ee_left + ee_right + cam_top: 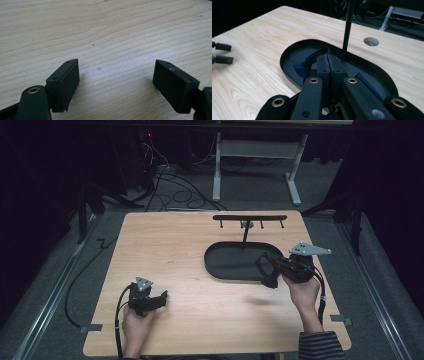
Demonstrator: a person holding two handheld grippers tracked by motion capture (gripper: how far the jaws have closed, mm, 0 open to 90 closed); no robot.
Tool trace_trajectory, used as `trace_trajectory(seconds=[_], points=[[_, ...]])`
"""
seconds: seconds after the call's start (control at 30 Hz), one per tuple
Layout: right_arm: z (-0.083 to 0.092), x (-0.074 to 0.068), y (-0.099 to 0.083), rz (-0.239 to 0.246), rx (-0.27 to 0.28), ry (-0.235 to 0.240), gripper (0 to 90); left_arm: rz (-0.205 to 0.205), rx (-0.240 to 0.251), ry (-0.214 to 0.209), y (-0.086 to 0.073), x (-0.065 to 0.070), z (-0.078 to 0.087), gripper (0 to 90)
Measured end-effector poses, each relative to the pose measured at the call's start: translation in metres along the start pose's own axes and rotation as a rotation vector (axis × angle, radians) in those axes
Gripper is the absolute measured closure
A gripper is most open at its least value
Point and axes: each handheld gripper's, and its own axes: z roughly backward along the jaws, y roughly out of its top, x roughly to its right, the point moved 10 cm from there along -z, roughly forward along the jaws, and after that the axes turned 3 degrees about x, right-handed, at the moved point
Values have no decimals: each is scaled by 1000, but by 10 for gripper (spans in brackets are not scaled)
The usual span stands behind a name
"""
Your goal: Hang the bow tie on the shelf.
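- While the left claw (161, 298) rested low over the bare wooden counter (190, 320), its jaws stood spread wide, holding nothing.
- The right claw (328, 63) was clenched on a dark blue strap (308, 62) above the black oval tray (220, 262).
- A thin black post (346, 30) rose from the tray.
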Motion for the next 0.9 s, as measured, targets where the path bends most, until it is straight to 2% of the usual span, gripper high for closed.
trace_trajectory(seconds=[0.53,0.9], points=[[-6,14,14,-36,24,-13,900,2,2,0,0,0,0,217],[-9,18,26,-35,35,-20,900,3,2,0,0,0,0,218]])
